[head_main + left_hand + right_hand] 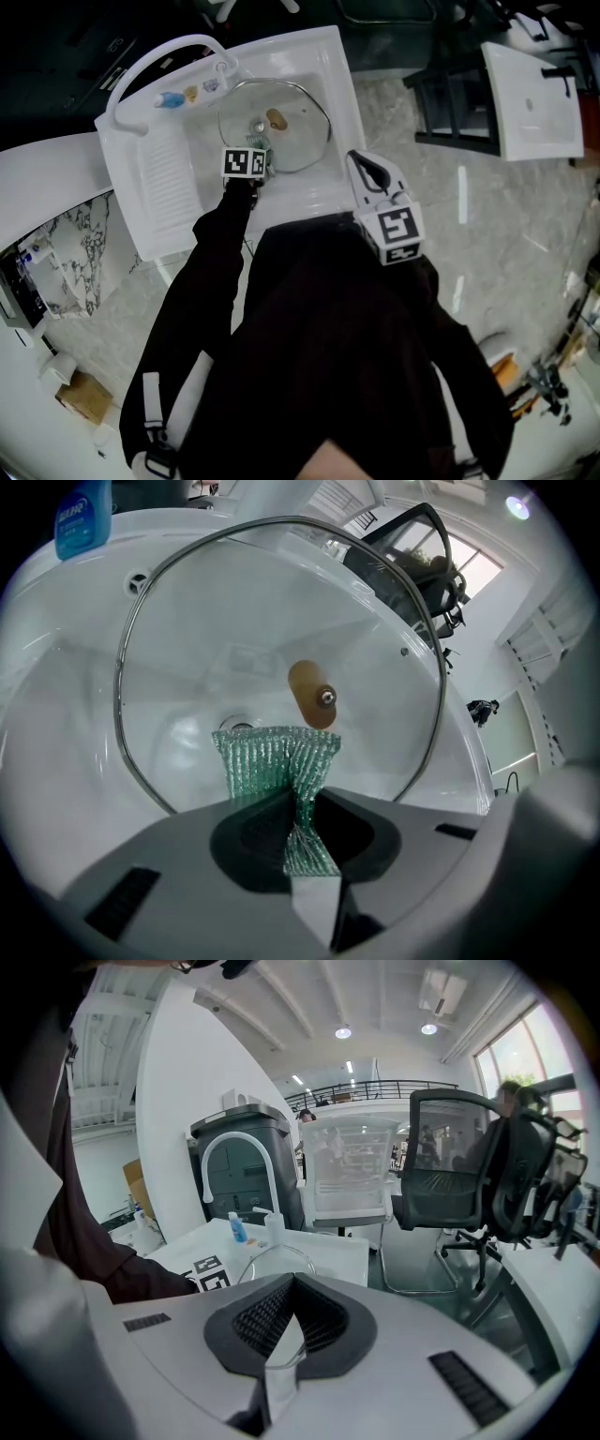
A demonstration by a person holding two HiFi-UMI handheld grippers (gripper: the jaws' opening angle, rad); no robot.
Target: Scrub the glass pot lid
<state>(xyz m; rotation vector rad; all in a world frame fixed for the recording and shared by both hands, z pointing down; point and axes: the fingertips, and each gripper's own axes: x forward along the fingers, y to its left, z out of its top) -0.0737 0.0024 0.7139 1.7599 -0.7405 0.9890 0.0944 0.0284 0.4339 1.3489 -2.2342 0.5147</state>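
- At far left, over the white sink (159, 178), the left gripper (302, 810) is clamping a green scouring cloth (274, 757), its jaws pinched narrow on the fold.
- Just beyond the cloth, the glass pot lid (225, 611) is sitting in the basin, its brown knob (312, 694) showing right above the cloth's top edge.
- Further right, the right gripper (284, 1340) is hovering by the sink's front rim, jaws pressed together on nothing, near the lid but clear of it.

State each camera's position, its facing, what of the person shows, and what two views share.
Head view: on the head, facing down at the sink; sleeves show.
Left gripper view: on the left hand-held gripper, facing the glass lid; jaws grip a green scrubber.
Right gripper view: on the right hand-held gripper, facing a chair; sleeve shows.
Shared: all see the lid.
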